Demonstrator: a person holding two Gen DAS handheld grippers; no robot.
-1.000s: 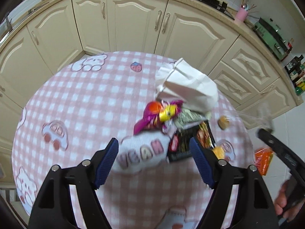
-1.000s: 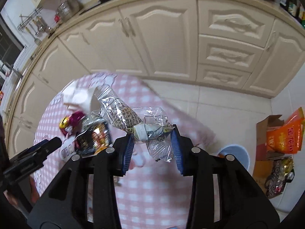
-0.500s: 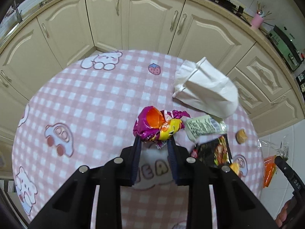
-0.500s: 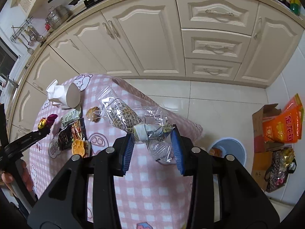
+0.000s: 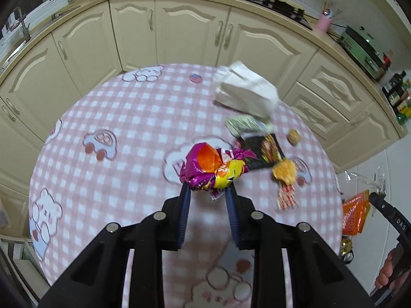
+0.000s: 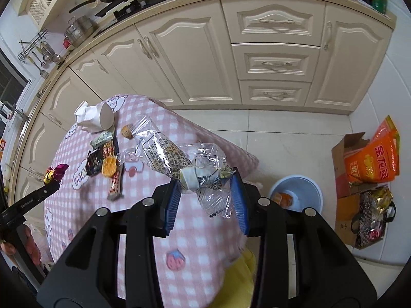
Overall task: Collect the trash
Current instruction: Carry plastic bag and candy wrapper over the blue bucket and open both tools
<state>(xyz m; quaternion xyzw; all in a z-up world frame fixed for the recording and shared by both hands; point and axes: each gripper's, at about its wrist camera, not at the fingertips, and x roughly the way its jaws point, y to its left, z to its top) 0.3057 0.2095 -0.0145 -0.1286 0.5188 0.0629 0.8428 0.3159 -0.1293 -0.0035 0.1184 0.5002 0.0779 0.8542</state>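
Observation:
My left gripper (image 5: 208, 192) is shut on a crumpled purple, orange and yellow wrapper (image 5: 213, 167) and holds it above the pink checked table (image 5: 128, 128). My right gripper (image 6: 205, 187) is shut on a clear plastic wrapper with printed text (image 6: 179, 161), held over the table's right edge. A small blue bin (image 6: 298, 192) stands on the floor to the right with orange trash in it. On the table lie a white paper bag (image 5: 246, 92), a black snack packet (image 5: 264, 151), a green-white packet (image 5: 246, 124) and an orange chip (image 5: 283, 170).
Cream kitchen cabinets (image 6: 274, 59) run behind the table. A cardboard box with an orange bag (image 6: 372, 161) and a bag of wrappers (image 6: 372, 213) sit on the tiled floor right of the bin. A small brown crumb (image 5: 294, 136) lies near the table's edge.
My left gripper closed on the purple wrapper and lifted it off the table. My right gripper carried the clear wrapper rightward, past the table's edge toward the bin.

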